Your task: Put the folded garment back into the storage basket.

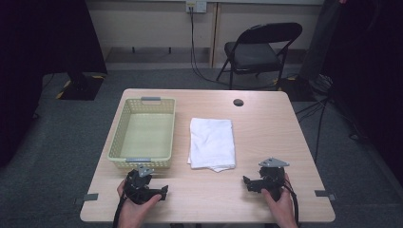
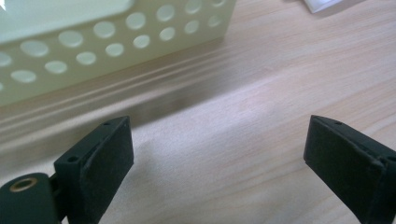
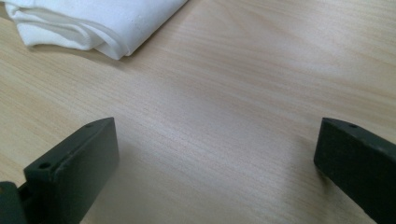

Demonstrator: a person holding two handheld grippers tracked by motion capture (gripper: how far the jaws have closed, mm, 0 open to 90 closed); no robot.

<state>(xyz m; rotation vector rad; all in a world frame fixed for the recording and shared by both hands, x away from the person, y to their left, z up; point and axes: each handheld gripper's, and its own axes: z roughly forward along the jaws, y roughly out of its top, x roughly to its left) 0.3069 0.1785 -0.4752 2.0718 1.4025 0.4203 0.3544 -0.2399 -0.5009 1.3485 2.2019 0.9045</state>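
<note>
Grippers left point(image 1: 164, 192), right point(image 1: 245, 181): jaws spread, empty, low in frame, aimed toward towel point(image 1: 212, 142); basket point(image 1: 142, 161) centre-left, likely destination.

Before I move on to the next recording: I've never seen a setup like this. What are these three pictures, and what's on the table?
A person sits at a wooden table holding a hand-held gripping tool in each hand. The high view looks down from above: left tool, right tool. The other two pictures come from cameras riding on each tool, looking along its black jaws. On the table lie a pale yellow perforated basket and a folded white towel. Both tools are open and hold nothing.
</note>
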